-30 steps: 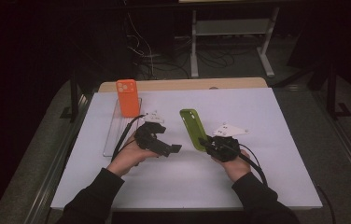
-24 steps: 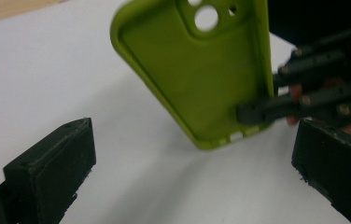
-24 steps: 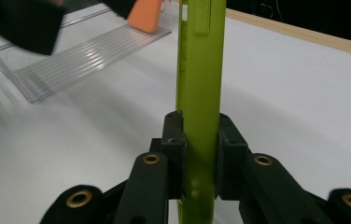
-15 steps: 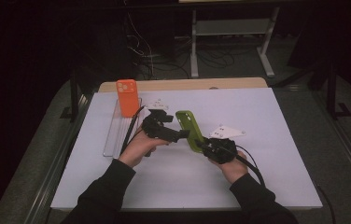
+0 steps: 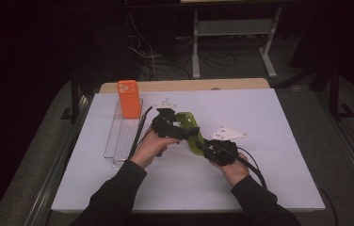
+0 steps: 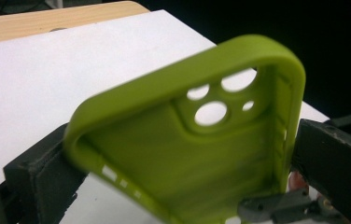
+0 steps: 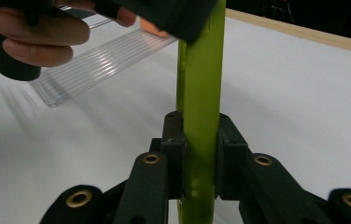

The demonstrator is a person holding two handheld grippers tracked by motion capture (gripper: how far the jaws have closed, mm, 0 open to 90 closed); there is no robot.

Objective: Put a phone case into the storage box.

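From above we see the green phone case (image 5: 190,133) held over the counter (image 5: 278,136) between both claws. The left claw (image 6: 183,172) spans its two long edges; the right claw (image 7: 200,140) pinches its edge tight

White table (image 5: 269,155) bears clear ribbed tray (image 5: 121,141).

Open white table (image 5: 278,141) right of both claws; clear ridged tray (image 5: 123,136) and perhaps-upright orange case (image 5: 129,99) leftward.
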